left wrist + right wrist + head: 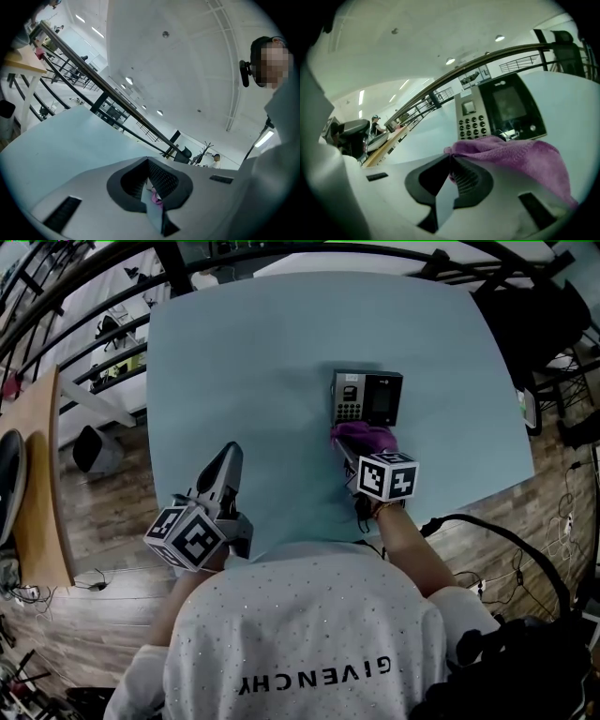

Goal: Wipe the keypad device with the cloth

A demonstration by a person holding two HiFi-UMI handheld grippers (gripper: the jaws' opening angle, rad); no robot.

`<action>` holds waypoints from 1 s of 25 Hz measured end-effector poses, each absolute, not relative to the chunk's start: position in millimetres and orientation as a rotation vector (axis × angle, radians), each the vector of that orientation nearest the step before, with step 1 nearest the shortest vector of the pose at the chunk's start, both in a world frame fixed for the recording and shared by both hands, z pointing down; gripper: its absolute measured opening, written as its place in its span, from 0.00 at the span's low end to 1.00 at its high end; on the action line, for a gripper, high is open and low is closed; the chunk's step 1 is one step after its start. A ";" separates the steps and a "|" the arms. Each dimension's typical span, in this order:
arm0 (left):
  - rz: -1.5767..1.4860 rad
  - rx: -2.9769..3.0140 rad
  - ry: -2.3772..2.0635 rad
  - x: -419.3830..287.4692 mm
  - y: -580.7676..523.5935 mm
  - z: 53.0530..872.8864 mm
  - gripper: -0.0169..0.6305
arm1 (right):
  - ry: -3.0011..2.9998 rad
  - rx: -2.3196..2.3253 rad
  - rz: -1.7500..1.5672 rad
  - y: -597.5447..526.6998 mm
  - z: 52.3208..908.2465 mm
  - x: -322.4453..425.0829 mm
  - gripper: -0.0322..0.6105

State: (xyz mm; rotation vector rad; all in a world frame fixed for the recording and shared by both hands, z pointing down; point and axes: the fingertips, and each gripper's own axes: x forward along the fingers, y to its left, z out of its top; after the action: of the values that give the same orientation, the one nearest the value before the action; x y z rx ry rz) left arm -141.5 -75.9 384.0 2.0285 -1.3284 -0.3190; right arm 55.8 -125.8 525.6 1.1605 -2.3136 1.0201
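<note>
The keypad device [366,397] lies flat on the light blue table [244,362], right of centre; it is black with a grey key block on its left half. A purple cloth [364,437] is bunched against its near edge. My right gripper [349,454] is shut on the cloth, its tips hidden under the cloth. In the right gripper view the cloth [513,153] drapes from the right gripper [451,159] over the device's [497,112] lower edge. My left gripper [229,454] hovers near the table's front left, shut and holding nothing, well away from the device; the left gripper [149,161] points along the table.
A wooden bench [37,484] stands to the left of the table. Black cables [511,540] lie on the wood floor at the right. A dark chair [539,315] sits at the far right corner. Railings [93,84] run behind the table.
</note>
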 end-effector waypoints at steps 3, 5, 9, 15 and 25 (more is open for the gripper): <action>-0.323 2.013 -1.345 -149.1 -70.2 388.8 0.01 | -2.298 1.100 0.936 -126.4 531.5 41.7 0.08; -0.327 2.007 -1.354 -154.8 -67.0 391.0 0.01 | -2.282 1.118 0.924 -131.2 534.9 43.0 0.08; -0.328 1.985 -1.378 -170.4 -60.3 397.8 0.01 | -2.275 1.163 0.964 -135.4 537.8 49.7 0.08; -0.360 1.989 -1.384 -174.3 -65.8 392.0 0.01 | -2.248 1.210 0.986 -137.5 537.2 67.0 0.08; -0.353 2.016 -1.414 -135.8 -66.3 371.8 0.01 | -2.207 1.292 1.068 -144.4 535.4 130.2 0.08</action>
State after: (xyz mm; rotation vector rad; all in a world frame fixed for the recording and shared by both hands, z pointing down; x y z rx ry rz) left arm -135.8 -66.3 371.8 2.0156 -1.4135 -0.3532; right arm 130.2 -144.4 535.4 1.2920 -2.2071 1.0681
